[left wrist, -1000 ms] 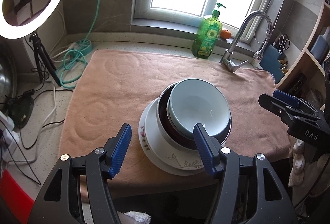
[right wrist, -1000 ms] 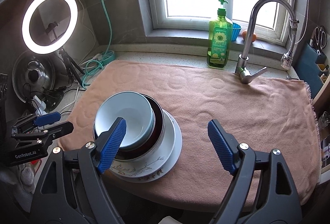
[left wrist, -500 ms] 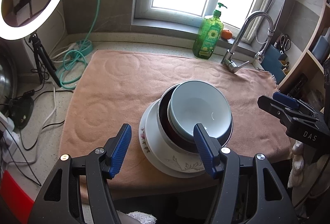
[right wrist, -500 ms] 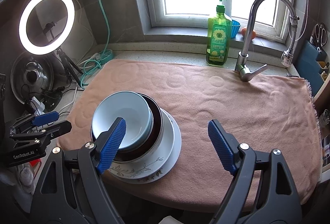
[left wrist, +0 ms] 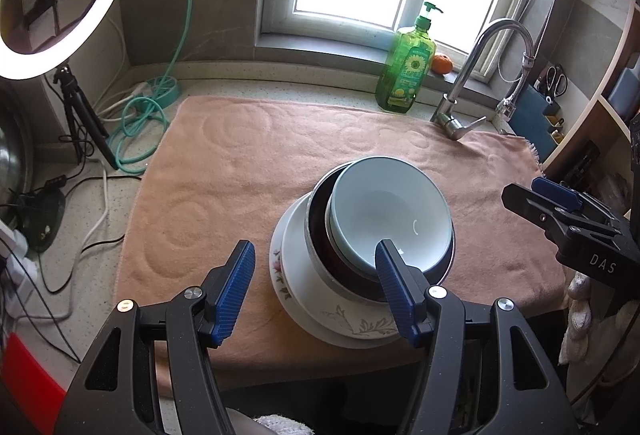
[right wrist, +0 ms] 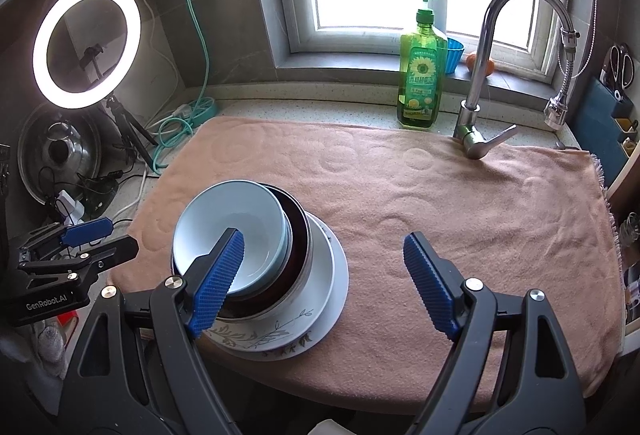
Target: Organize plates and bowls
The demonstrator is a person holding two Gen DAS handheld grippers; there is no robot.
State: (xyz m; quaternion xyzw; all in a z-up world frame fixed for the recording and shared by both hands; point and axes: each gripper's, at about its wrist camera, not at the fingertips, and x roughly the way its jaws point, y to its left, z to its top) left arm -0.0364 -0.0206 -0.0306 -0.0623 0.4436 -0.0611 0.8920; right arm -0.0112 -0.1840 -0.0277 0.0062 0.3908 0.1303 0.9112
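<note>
Checking the finished stack is, by judgement, the step in hand: keep both tools clear of the rims and nudge only if a piece sits off-centre. Left hand-held gripper (left wrist: pixel 314 287) and right hand-held gripper (right wrist: pixel 322 279) both stand wide, holding nothing, above the near edge of the towel (right wrist: pixel 460 203) on the counter (left wrist: pixel 80 235). A pale blue bowl (left wrist: pixel 390 213) nests in a dark bowl (right wrist: pixel 298 223), on a white dish (right wrist: pixel 322 267), on a floral plate (left wrist: pixel 356 325). The stack sits near the towel's front edge.

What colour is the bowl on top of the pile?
The top bowl is pale blue, clearest in the right wrist view.
</note>
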